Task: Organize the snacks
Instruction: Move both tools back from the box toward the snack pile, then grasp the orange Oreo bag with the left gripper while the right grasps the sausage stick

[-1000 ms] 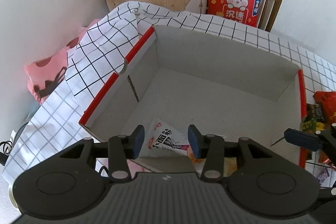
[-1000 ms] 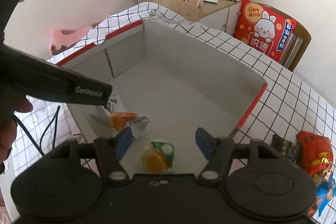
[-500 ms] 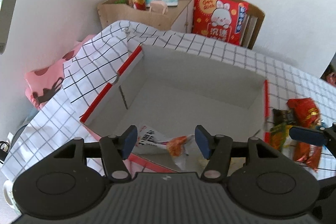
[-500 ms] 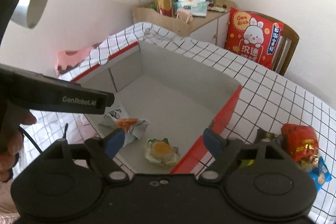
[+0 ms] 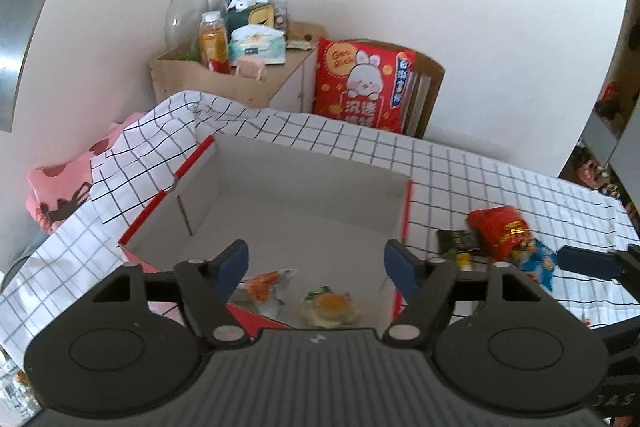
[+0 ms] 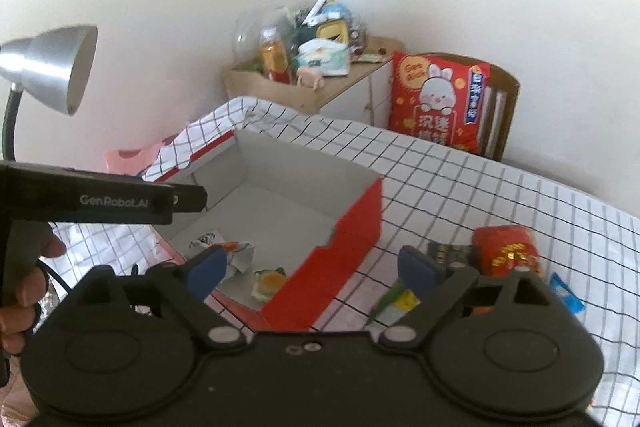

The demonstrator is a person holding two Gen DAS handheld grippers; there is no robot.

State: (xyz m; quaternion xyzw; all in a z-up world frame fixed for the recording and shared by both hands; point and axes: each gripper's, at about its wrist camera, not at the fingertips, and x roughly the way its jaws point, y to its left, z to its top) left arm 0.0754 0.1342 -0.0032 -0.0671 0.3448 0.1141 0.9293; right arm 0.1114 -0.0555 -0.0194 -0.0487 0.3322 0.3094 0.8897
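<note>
A red cardboard box (image 5: pixel 407 211) (image 6: pixel 344 251) with a grey inside lies open on the checked tablecloth. Two snack packets lie in its near end: a white and orange one (image 5: pixel 266 283) (image 6: pixel 236 251) and a round yellow one (image 5: pixel 330 306) (image 6: pixel 269 282). Loose snacks sit right of the box: a red packet (image 5: pixel 500 229) (image 6: pixel 506 251), a dark packet (image 5: pixel 458 239) (image 6: pixel 446 251), a blue one (image 5: pixel 540 263) (image 6: pixel 565 293) and a green-yellow one (image 6: pixel 394 303). My left gripper (image 5: pixel 316 265) hangs over the box's near end, jaws opening, empty. My right gripper (image 6: pixel 312 269) is above the box's red side wall, jaws opening, empty.
A wooden cabinet (image 5: pixel 224 83) with a bottle, tissues and clutter stands against the far wall, beside a chair holding a red rabbit cushion (image 5: pixel 360 87). A silver desk lamp (image 6: pixel 52 67) rises at the left. Pink cloth (image 5: pixel 56 195) lies left of the table.
Both grippers have risen and drawn back from inside the box, and both jaws have spread wider. The two packets that were between the fingers now lie on the box floor.
</note>
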